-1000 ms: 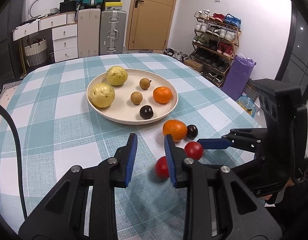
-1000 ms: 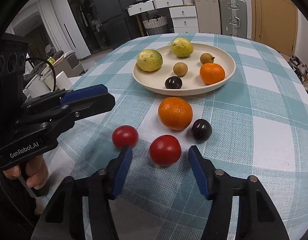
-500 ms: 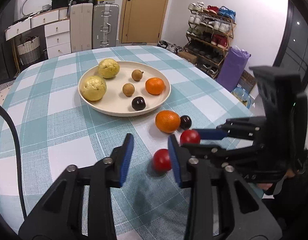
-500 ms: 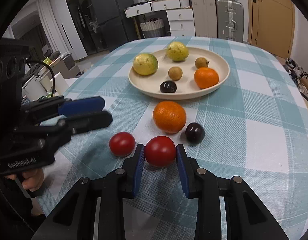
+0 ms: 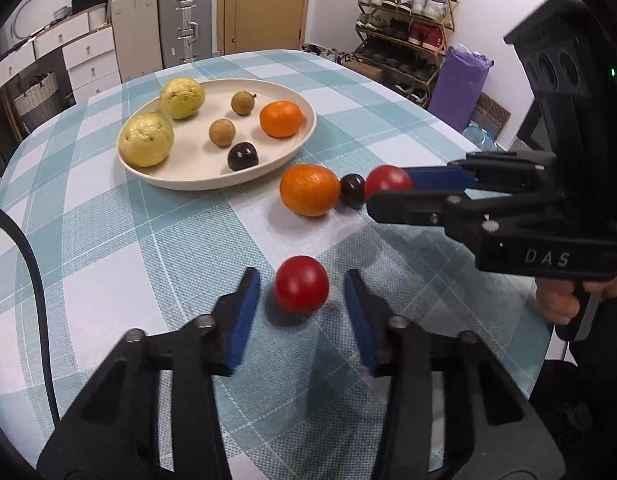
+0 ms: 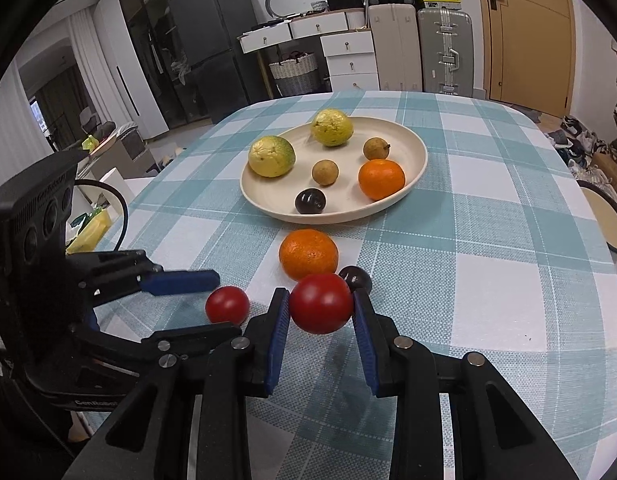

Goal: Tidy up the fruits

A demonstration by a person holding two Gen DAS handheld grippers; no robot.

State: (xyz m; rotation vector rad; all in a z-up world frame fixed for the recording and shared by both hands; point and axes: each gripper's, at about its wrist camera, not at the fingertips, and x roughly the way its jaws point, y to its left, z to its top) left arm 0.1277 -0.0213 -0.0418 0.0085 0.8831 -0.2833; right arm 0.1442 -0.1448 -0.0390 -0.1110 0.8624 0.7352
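1. The right hand-held gripper (image 6: 320,312) is clamping a red tomato (image 6: 320,303) between its blue pads (image 6: 277,330), both pads pressing on the fruit's sides.
2. That held tomato is sitting just near of a loose orange (image 6: 308,254) and a dark plum (image 6: 356,277), which are lying side by side on the checked bench (image 6: 488,280); whether it is lifted off the cloth cannot be told.
3. The left hand-held gripper (image 5: 302,286) is standing apart, its fingers straddling a second red tomato (image 5: 301,284) that is resting on the bench without touching either pad.
4. In the left wrist view, the right hand-held gripper (image 5: 388,188) is reaching in from the right, the held tomato (image 5: 386,180) sitting beside the plum (image 5: 352,190) and the orange (image 5: 309,189).
5. A cream plate (image 6: 412,172) is lying farther out on the bench, carrying two yellow-green guavas (image 6: 271,156), two brown longans (image 6: 325,172), a mandarin (image 6: 381,179) and another dark plum (image 6: 309,201).
6. Beyond the bench, suitcases (image 6: 444,50) and white drawers (image 6: 348,56) are lining the far wall.
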